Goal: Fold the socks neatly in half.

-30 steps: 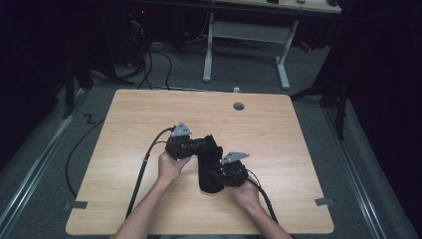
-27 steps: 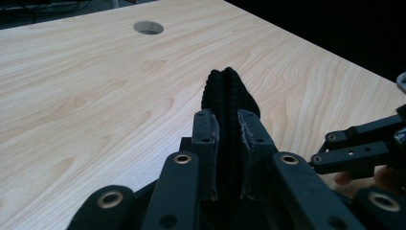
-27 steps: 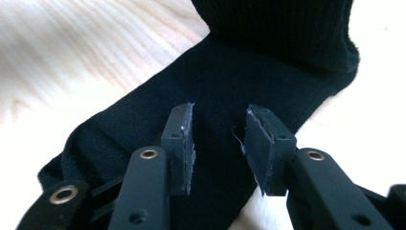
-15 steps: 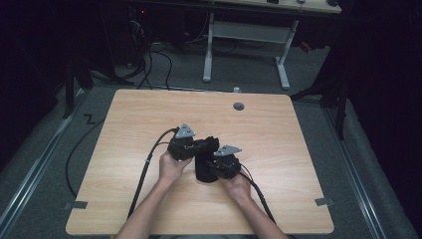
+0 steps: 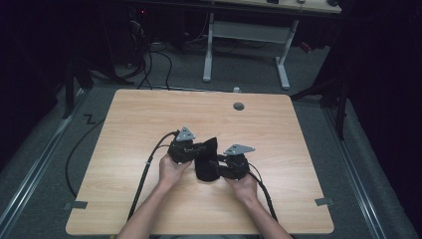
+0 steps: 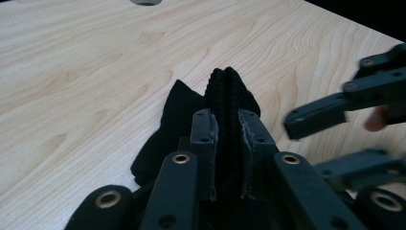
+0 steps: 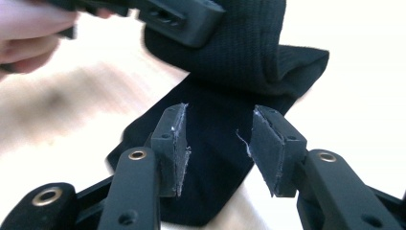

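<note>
A black ribbed knit cloth (image 5: 207,168) lies bunched at the middle of the wooden table (image 5: 278,134). My left gripper (image 5: 200,148) is shut on a raised fold of the cloth (image 6: 225,91), which stands pinched between its pads (image 6: 207,143). My right gripper (image 5: 219,167) sits just right of it, and its jaws have just been opening. In the right gripper view the right gripper (image 7: 218,139) stands open. The cloth (image 7: 215,120) lies behind the gap and the pads do not press on it. The left gripper (image 7: 182,17) holds the cloth's upper fold there.
A round grommet hole (image 5: 239,106) sits near the table's far edge. Black cables (image 5: 144,174) trail from both grippers toward the near edge. A white desk frame (image 5: 244,35) stands on the floor behind the table.
The right gripper shifted up the table toward the left gripper and its jaws stand wider. The cloth, stretched toward the near edge before, is now bunched shorter between the grippers.
</note>
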Demonstrator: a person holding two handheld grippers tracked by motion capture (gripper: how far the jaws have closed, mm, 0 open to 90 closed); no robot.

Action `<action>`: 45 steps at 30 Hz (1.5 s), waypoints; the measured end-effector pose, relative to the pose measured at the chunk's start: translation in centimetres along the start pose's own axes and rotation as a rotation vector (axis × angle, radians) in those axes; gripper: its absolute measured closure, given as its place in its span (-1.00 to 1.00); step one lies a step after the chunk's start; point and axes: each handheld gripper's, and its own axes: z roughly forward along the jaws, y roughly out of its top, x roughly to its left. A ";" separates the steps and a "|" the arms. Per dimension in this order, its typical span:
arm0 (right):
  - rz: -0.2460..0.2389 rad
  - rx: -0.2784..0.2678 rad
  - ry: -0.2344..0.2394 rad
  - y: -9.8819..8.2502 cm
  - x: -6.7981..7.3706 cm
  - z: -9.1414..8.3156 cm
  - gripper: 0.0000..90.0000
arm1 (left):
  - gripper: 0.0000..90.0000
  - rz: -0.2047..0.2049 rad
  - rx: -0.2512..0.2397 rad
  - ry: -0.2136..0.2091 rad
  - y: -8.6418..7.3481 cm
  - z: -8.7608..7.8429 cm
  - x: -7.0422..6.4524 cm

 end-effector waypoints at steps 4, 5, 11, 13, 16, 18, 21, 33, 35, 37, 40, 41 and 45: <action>-0.017 0.036 0.034 -0.9 0.3 -0.4 0.26 | 0.75 -0.009 0.003 -0.002 -0.3 0.1 -0.1; -0.017 0.047 0.038 -1.1 0.4 -0.2 0.26 | 0.75 -0.005 0.005 -0.001 -0.3 0.1 -0.2; -0.043 0.089 0.017 -1.9 0.8 1.1 0.28 | 0.75 0.017 0.018 0.002 -0.3 0.2 -0.6; -0.055 0.093 0.003 -1.8 1.0 1.2 0.28 | 0.75 0.017 0.021 0.005 -0.5 0.2 -0.8; -0.071 0.086 -0.011 -1.8 1.1 1.4 0.28 | 0.74 0.015 0.025 0.009 -0.8 0.3 -1.0; -0.075 0.085 -0.018 -1.8 1.3 1.4 0.28 | 0.74 0.011 0.025 0.011 -1.0 0.3 -1.1; -0.079 0.080 -0.027 -1.9 1.4 1.5 0.28 | 0.74 0.012 0.022 0.009 -1.0 0.2 -1.4; -0.081 0.077 -0.032 -1.9 1.4 1.6 0.28 | 0.60 0.023 0.081 0.019 -1.9 1.3 -1.7; -0.081 0.075 -0.032 -1.9 1.4 1.6 0.28 | 0.53 0.019 0.080 0.020 -2.0 1.2 -1.7; -0.081 0.075 -0.032 -1.9 1.4 1.6 0.28 | 0.48 0.015 0.078 0.018 -2.0 1.1 -1.7; -0.082 0.075 -0.032 -1.9 1.4 1.6 0.28 | 0.30 0.016 0.065 0.015 -1.9 0.8 -1.8; -0.081 0.077 -0.031 -1.9 1.4 1.6 0.28 | 0.25 0.013 0.058 0.010 -1.9 0.6 -1.9; -0.081 0.080 -0.031 -1.8 1.4 1.6 0.28 | 0.14 0.003 0.027 -0.005 -1.6 -0.1 -2.1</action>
